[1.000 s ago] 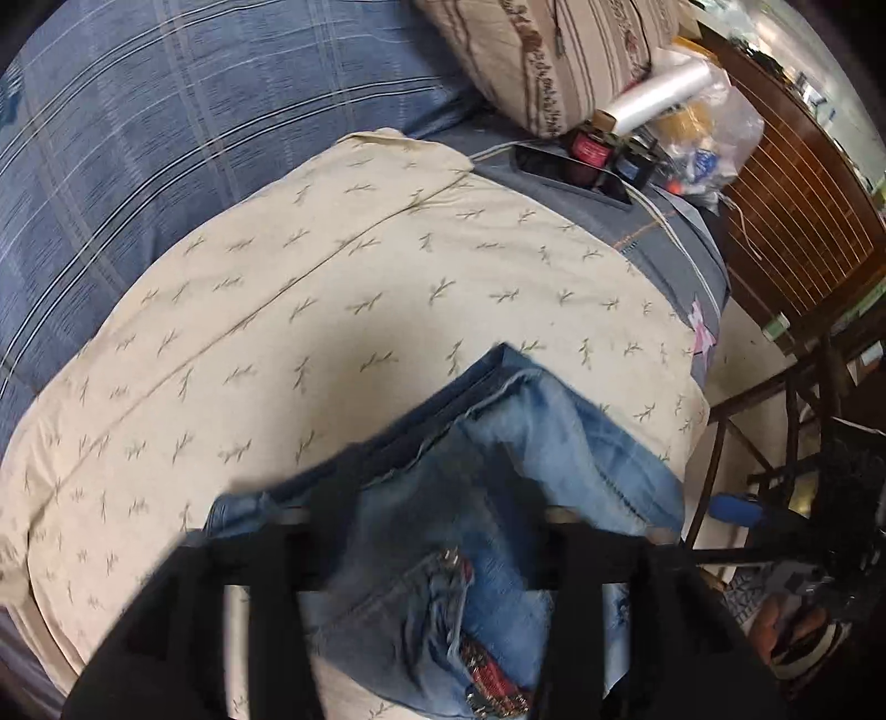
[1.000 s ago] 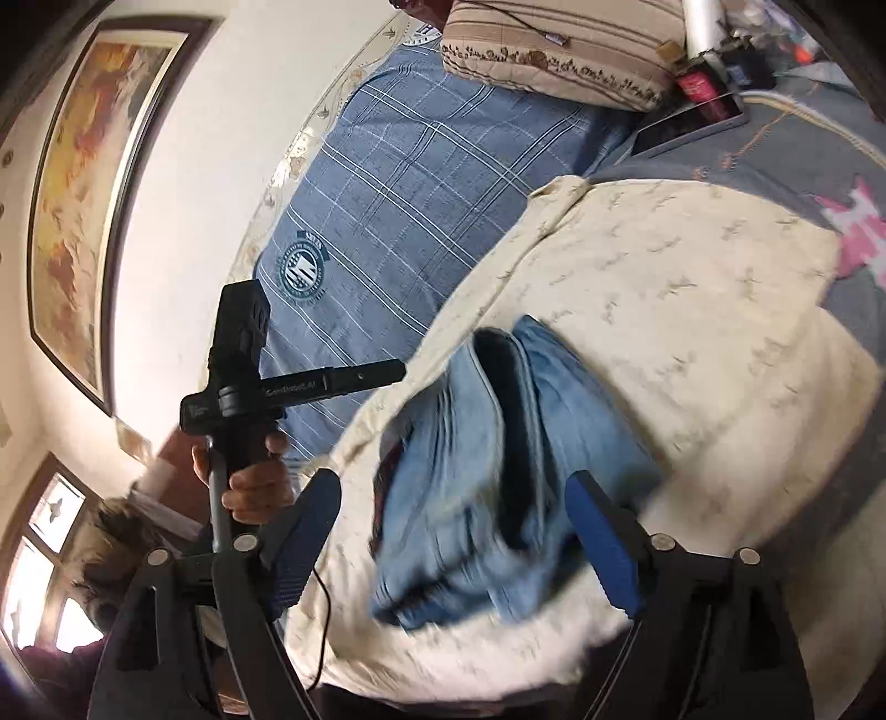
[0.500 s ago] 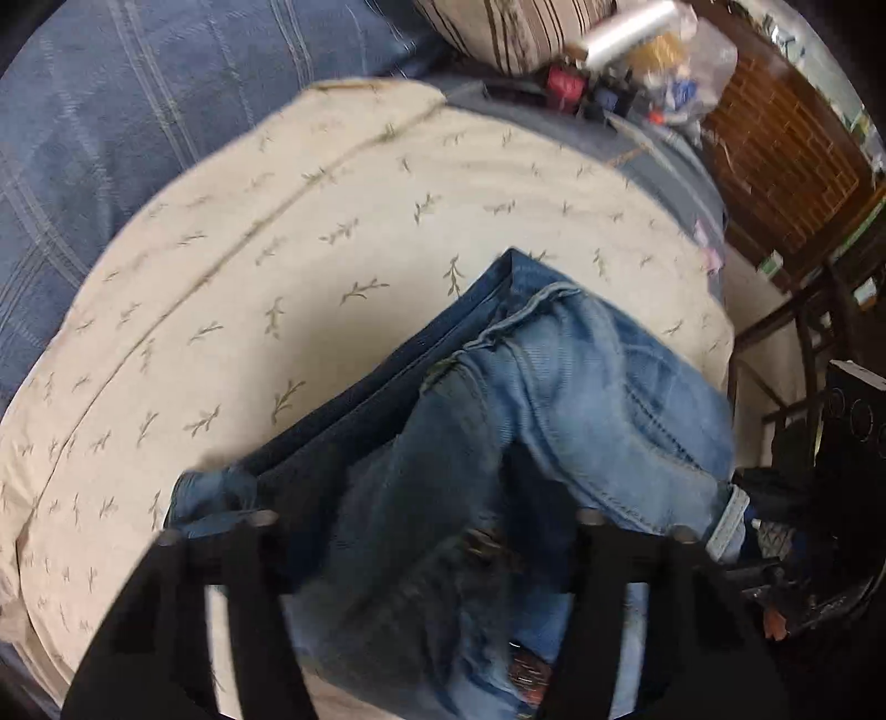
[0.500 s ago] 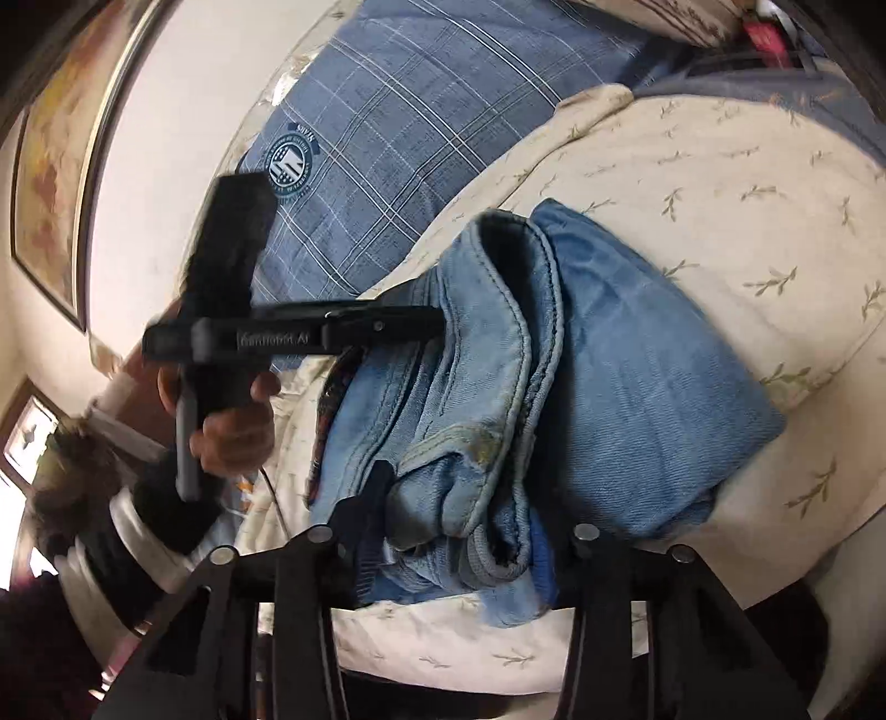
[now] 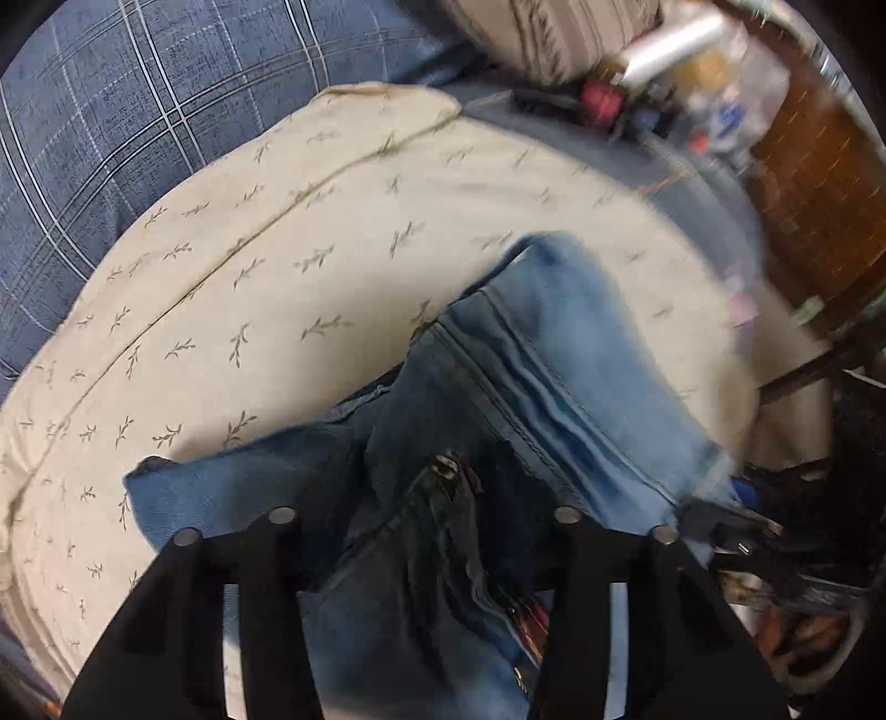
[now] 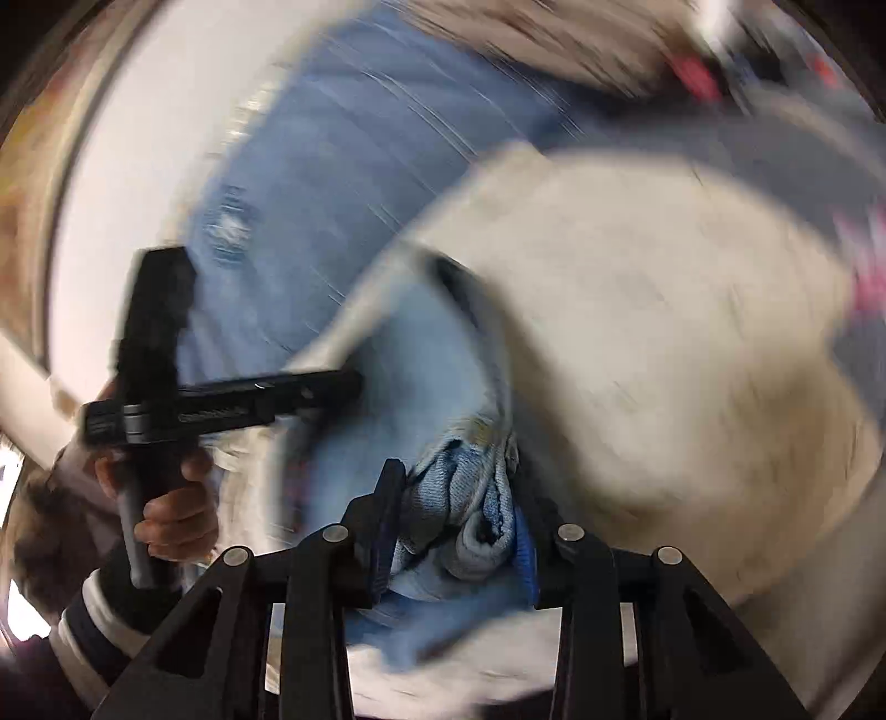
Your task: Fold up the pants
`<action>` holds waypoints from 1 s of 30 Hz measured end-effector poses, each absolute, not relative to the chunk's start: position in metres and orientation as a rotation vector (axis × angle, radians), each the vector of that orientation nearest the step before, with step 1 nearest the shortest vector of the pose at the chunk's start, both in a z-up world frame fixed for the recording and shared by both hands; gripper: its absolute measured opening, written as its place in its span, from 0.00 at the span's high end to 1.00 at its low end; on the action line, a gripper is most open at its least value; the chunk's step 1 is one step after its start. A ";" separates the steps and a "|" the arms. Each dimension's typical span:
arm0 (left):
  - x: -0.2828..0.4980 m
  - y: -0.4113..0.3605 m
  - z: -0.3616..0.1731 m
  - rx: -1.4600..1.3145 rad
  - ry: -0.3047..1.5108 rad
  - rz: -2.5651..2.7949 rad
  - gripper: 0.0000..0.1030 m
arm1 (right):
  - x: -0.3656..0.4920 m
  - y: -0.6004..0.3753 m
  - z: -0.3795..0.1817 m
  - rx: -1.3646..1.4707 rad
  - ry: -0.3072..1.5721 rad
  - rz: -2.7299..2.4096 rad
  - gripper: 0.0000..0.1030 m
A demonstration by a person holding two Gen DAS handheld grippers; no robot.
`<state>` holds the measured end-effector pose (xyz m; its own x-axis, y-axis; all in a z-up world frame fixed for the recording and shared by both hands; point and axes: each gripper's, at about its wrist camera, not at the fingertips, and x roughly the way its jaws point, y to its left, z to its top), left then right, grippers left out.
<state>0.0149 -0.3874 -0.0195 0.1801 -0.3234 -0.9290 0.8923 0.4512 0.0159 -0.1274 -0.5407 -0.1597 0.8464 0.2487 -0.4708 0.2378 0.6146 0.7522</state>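
Observation:
Folded blue jeans [image 5: 542, 360] lie on a cream leaf-print sheet [image 5: 277, 266]. My left gripper [image 5: 426, 531] sits over the waistband end, denim bunched between its arms; its fingertips are hidden by the fabric. In the blurred right wrist view my right gripper [image 6: 454, 526] is shut on a bunched fold of the jeans [image 6: 432, 399]. The left gripper's body [image 6: 221, 399] shows there at the left, its tip touching the jeans, held by a hand.
A blue plaid blanket [image 5: 111, 111] lies beyond the sheet. A striped pillow [image 5: 554, 39], bottles and small items [image 5: 692, 72] crowd the far edge. A brown chair [image 5: 819, 183] stands at the right, a white wall [image 6: 138, 194] at the left.
My right gripper has closed on the jeans' edge and is moving fast, so its view is blurred. The left gripper has pushed further over the waistband.

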 end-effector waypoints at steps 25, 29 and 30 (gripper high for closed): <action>-0.023 -0.236 -0.037 0.079 1.360 -0.872 0.45 | -0.135 -0.525 -0.096 0.656 0.565 -0.025 0.85; -0.021 -0.229 -0.053 0.058 1.406 -0.867 0.43 | -0.128 -0.526 -0.131 0.642 0.674 -0.073 0.78; -0.022 -0.227 -0.050 0.056 1.403 -0.871 0.43 | -0.131 -0.530 -0.124 0.662 0.663 -0.062 0.72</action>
<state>-0.0215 -0.2269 -0.0503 -0.0804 -0.4943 -0.8655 0.5562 0.6984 -0.4505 -0.1308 -0.5296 -0.1243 0.7943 0.1506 -0.5885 0.2568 0.7948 0.5499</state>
